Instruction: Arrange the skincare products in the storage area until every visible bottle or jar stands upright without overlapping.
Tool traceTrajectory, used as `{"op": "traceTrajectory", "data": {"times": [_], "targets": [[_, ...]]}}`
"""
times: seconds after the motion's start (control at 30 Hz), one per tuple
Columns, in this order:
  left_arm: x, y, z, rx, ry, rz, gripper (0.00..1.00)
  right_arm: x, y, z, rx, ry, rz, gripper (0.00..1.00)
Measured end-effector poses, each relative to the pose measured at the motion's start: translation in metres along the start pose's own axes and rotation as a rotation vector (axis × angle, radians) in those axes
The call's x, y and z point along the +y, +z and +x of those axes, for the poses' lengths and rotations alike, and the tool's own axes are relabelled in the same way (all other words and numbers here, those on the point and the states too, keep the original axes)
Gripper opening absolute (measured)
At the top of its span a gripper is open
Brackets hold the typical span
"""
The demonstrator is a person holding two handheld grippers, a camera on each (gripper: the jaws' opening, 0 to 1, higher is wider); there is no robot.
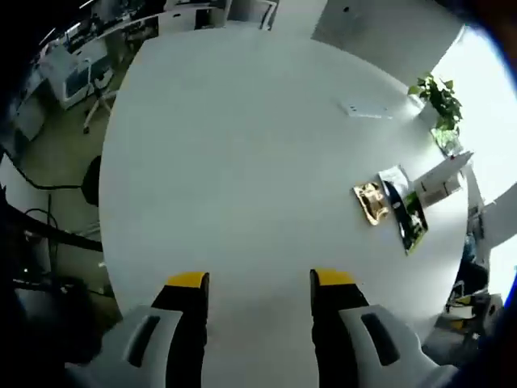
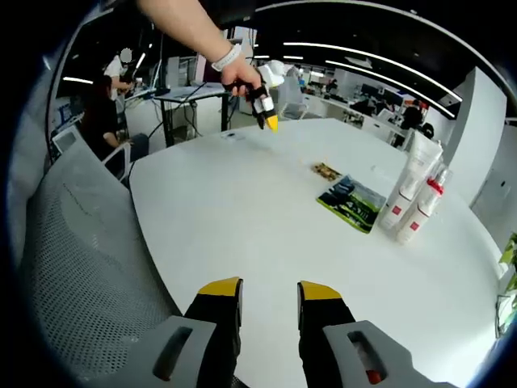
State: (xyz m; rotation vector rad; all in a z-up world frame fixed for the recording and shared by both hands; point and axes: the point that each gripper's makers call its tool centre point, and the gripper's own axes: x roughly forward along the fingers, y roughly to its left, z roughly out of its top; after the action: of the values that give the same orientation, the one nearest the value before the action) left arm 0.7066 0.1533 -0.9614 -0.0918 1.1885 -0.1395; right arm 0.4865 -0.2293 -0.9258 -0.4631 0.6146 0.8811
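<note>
Skincare items sit on a large round white table [image 2: 242,218], all near its far edge from my right gripper [image 2: 270,295]. My landmark is the flat dark-green printed sachet [image 2: 352,203] lying on the tabletop. Just beside it, on the side away from me, stand a tall white tube with a red label [image 2: 410,182] and a white bottle with a red cap [image 2: 423,206], both upright and close together. A small gold foil packet [image 2: 326,170] lies flat just past the sachet.

My right gripper's yellow-tipped jaws are apart and empty, well short of the sachet. My left gripper [image 1: 260,280], held high above the table, is also parted and holds nothing.

Risk, as I judge it: reaching for the sachet could nudge the two standing containers and topple them, since they stand so close. The flat packets may slide rather than lift.
</note>
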Motion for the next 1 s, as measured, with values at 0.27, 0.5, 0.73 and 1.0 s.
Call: {"op": "traceTrajectory", "data": {"times": [0.27,0.5,0.73,1.0], "targets": [[0.058,-0.057,-0.005,0.073,0.179,-0.098,0.62,0.000,-0.001,0.000,0.007,0.000,-0.008,0.22],[0.059,-0.060,0.007,0.068,0.188,-0.103,0.62,-0.001,-0.003,0.001,0.016,0.000,-0.010,0.21],[0.058,-0.058,0.009,0.060,0.183,-0.093,0.59,-0.001,-0.004,0.001,0.024,-0.004,-0.007,0.21],[0.050,-0.061,0.006,0.054,0.173,-0.062,0.49,-0.001,-0.005,0.001,0.027,-0.003,-0.015,0.21]]}}
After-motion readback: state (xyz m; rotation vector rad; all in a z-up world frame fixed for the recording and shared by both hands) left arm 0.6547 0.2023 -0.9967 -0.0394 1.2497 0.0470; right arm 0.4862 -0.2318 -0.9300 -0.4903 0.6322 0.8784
